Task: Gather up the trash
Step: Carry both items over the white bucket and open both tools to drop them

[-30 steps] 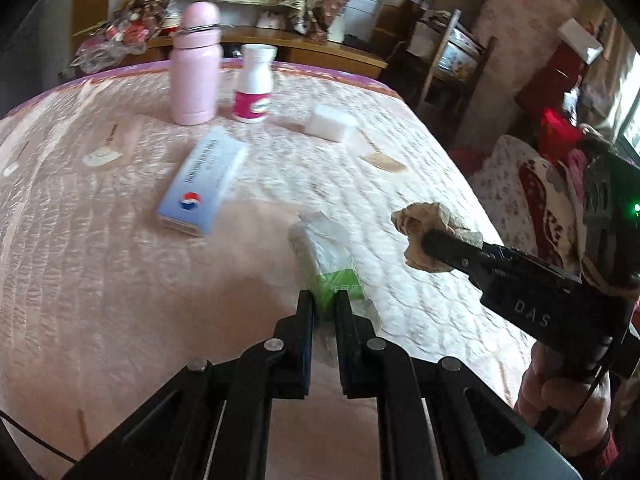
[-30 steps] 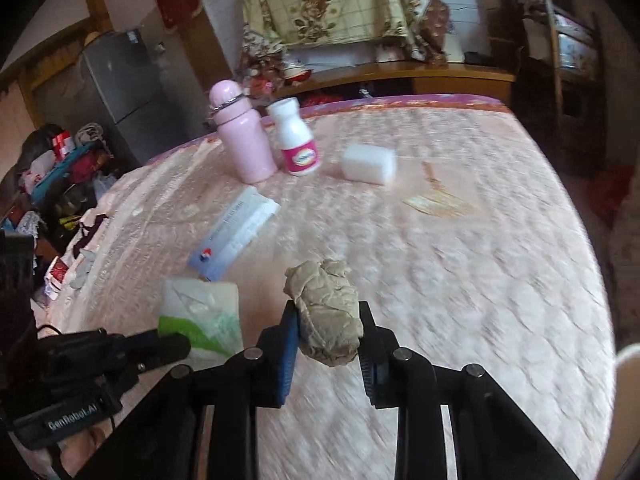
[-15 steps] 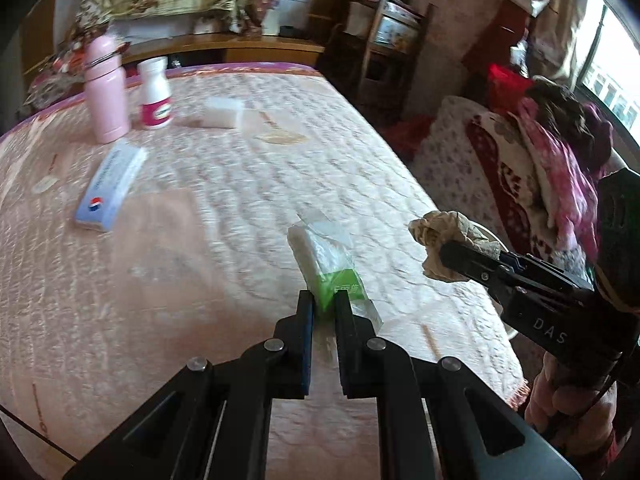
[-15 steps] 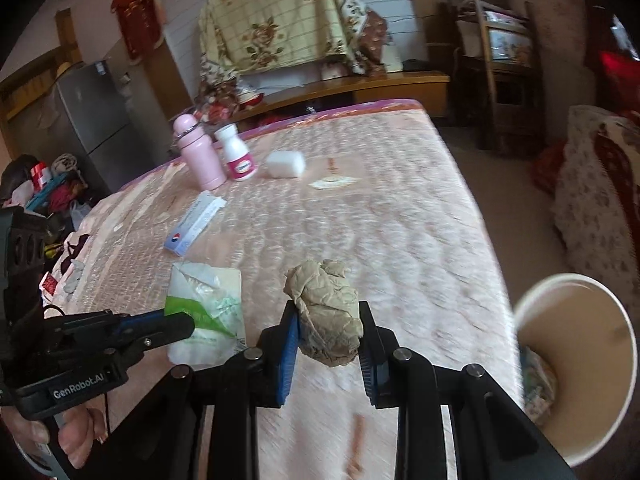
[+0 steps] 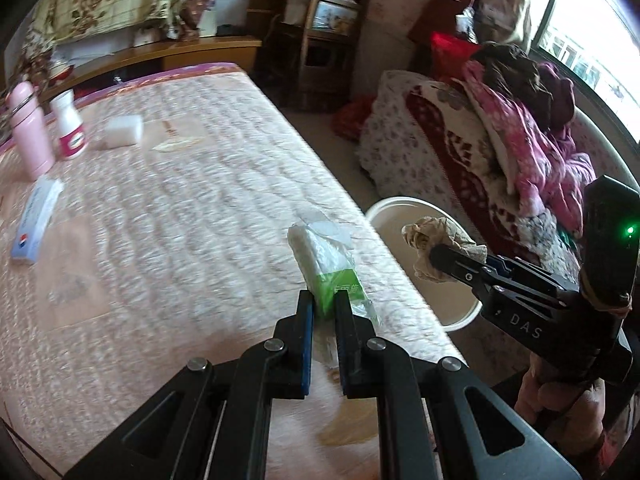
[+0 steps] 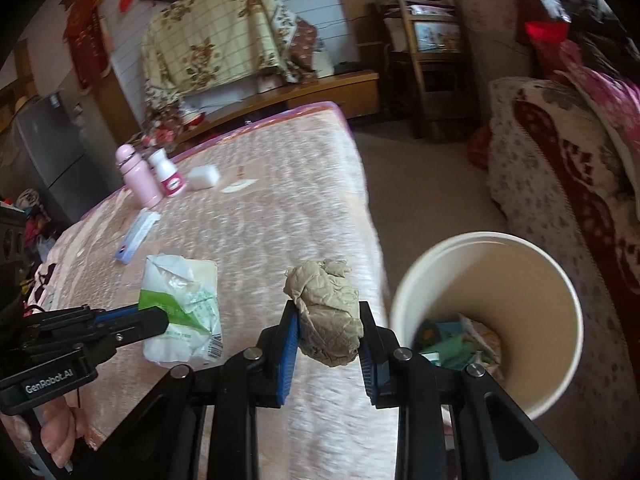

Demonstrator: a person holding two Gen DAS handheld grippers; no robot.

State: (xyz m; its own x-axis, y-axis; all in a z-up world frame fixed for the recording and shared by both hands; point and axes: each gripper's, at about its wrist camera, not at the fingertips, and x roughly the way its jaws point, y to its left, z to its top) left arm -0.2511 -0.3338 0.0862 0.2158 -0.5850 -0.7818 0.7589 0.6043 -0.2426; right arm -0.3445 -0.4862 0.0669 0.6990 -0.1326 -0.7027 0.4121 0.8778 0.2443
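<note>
Carry step: left tongs [image 5: 324, 300] clamped on tissue pack [image 5: 328, 264], right tongs [image 6: 328, 334] gripping paper wad [image 6: 326, 312]. Next: centre over bin [image 6: 404, 304] at 3 o'clock, release.

The left gripper [image 5: 324, 304] pinches a green-and-white tissue pack [image 5: 326, 264] above the pink mattress [image 5: 180, 220]. Beside the mattress stands a white bin [image 5: 404, 212] (partly hidden); over it, the right gripper [image 5: 434, 258] clamps a crumpled brown paper wad [image 5: 432, 234].
</note>
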